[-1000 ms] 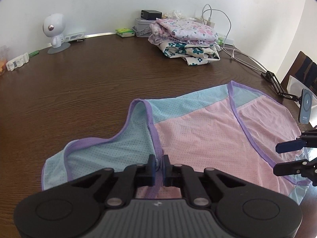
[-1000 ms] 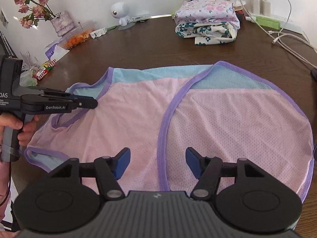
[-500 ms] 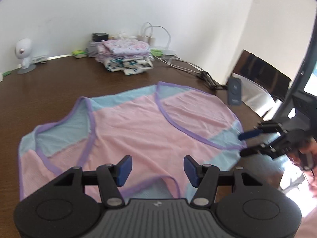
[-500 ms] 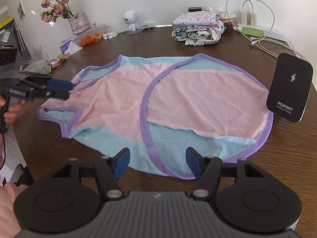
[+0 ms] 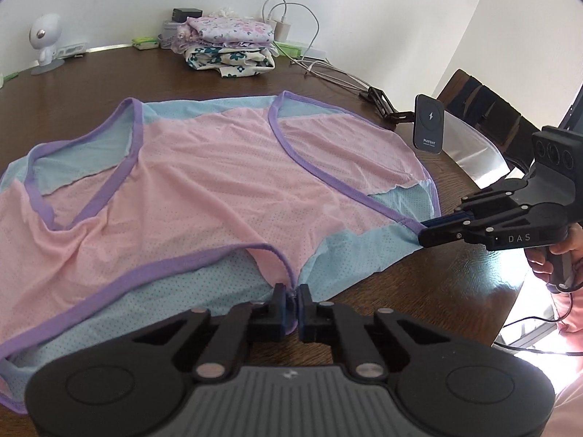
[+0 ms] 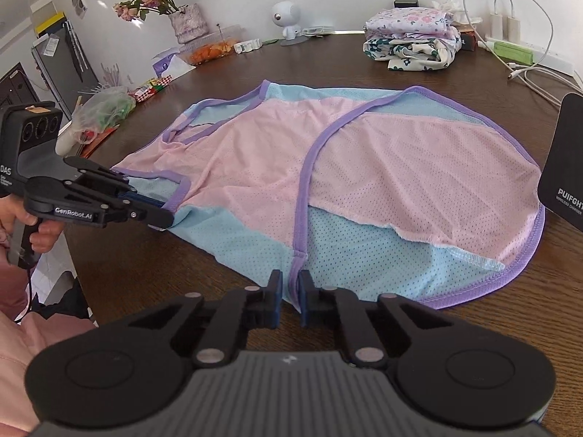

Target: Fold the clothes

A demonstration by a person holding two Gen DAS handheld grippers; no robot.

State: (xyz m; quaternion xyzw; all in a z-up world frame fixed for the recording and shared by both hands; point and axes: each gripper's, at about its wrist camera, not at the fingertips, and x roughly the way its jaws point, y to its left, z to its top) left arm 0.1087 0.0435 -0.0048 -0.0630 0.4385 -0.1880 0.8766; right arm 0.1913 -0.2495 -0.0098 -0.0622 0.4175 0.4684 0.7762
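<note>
Both hand-held grippers, left [image 5: 290, 300] and right [image 6: 289, 293], have just closed, pinching pink-and-blue mesh garment [image 5: 226, 185] hem on brown wooden table [image 5: 91, 83]; black wireless charger [image 5: 430, 123] and folded floral clothes stack [image 5: 229, 47] nearby.

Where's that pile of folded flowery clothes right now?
The folded flowery clothes sit at the far edge of the table, near the wall, beside the white chargers, beyond the spread pink garment.

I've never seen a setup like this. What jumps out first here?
A big pink and blue garment with purple trim lies spread across the dark wooden table. The left gripper and right gripper each pinch its near edge. A folded floral stack sits at the far side.
</note>
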